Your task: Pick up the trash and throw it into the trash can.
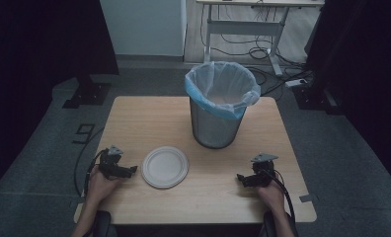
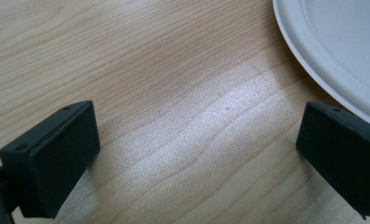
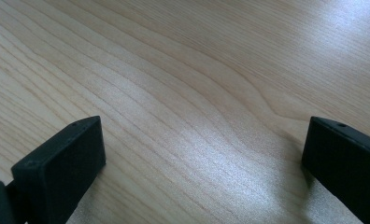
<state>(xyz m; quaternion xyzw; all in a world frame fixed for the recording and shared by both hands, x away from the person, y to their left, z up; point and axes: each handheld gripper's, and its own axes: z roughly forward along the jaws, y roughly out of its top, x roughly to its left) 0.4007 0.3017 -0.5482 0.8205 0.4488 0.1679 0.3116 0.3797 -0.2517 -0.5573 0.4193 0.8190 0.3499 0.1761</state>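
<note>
A white paper plate (image 1: 165, 166) lies flat on the wooden table (image 1: 134, 118), left of centre near the front. My left gripper (image 1: 130, 171) rests on the table just left of the plate, pointing at its rim, held by a hand. In the left gripper view its jaws stand wide apart over bare wood, open, with the plate (image 2: 342, 46) at the upper right, close to the right jaw. My right gripper (image 1: 240, 177) rests at the front right, pointing left. Its jaws are open too, with only wood grain between them.
A metal mesh waste bin (image 1: 217, 118) lined with a blue-rimmed plastic bag (image 1: 223, 81) stands at the table's back centre. Dark curtains flank the table. A desk frame with cables (image 1: 253, 29) stands on the floor behind.
</note>
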